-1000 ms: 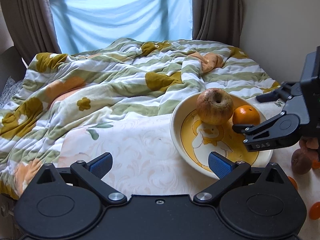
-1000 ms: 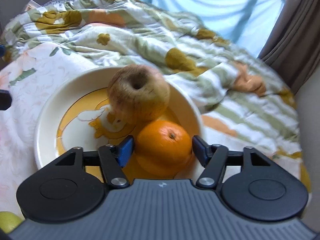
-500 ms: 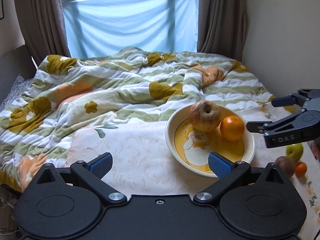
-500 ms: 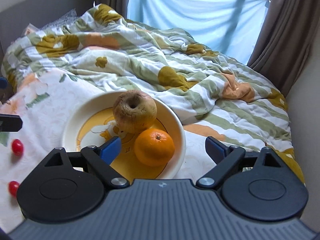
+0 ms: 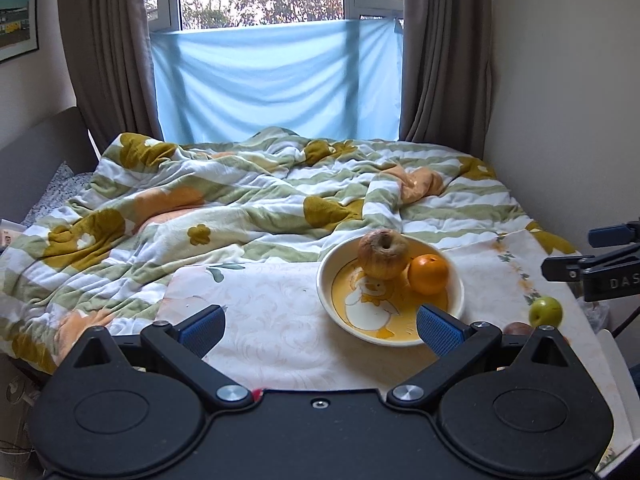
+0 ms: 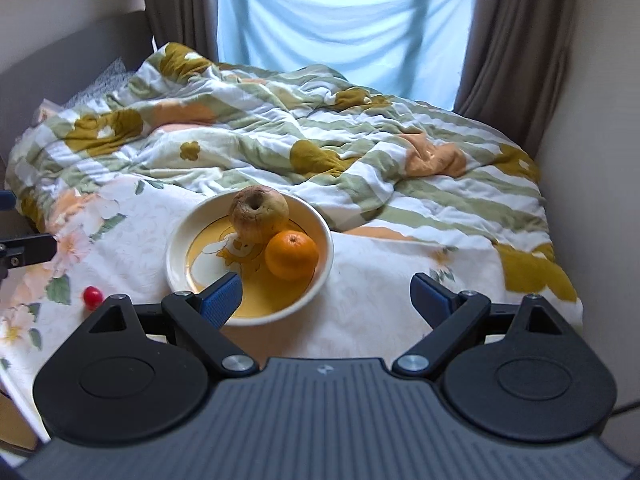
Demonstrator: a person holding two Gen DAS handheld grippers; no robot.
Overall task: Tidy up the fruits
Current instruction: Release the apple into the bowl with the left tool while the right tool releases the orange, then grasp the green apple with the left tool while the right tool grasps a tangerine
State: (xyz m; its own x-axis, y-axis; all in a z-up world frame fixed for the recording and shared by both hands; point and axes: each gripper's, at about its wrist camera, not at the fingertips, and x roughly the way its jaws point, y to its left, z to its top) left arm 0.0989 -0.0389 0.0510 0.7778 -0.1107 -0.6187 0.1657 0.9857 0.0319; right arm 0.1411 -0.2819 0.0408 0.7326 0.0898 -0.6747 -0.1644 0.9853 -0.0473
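Note:
A cream bowl [image 5: 328, 300] [image 6: 180, 264] with a yellow duck picture stands on a floral cloth and holds a brown wrinkled apple [image 5: 383, 253] [image 6: 259, 213] and an orange [image 5: 428, 274] [image 6: 291, 255]. My left gripper [image 5: 320, 326] is open and empty, held back from the bowl. My right gripper [image 6: 326, 298] is open and empty, held back from the bowl; it shows at the right edge of the left wrist view [image 5: 596, 252]. A green apple [image 5: 545, 311] lies on the cloth to the right of the bowl, with a brownish fruit [image 5: 516, 327] just in front of it.
A small red fruit [image 6: 92, 295] lies on the cloth left of the bowl. A rumpled striped blanket [image 5: 240, 208] covers the bed behind. A wall [image 5: 568, 100] stands close on the right. The left gripper's finger [image 6: 24, 250] shows at the left edge.
My right gripper has let go of the orange, opened wide and pulled back from the bowl. My left gripper has also drawn back and up. The orange stays in the bowl.

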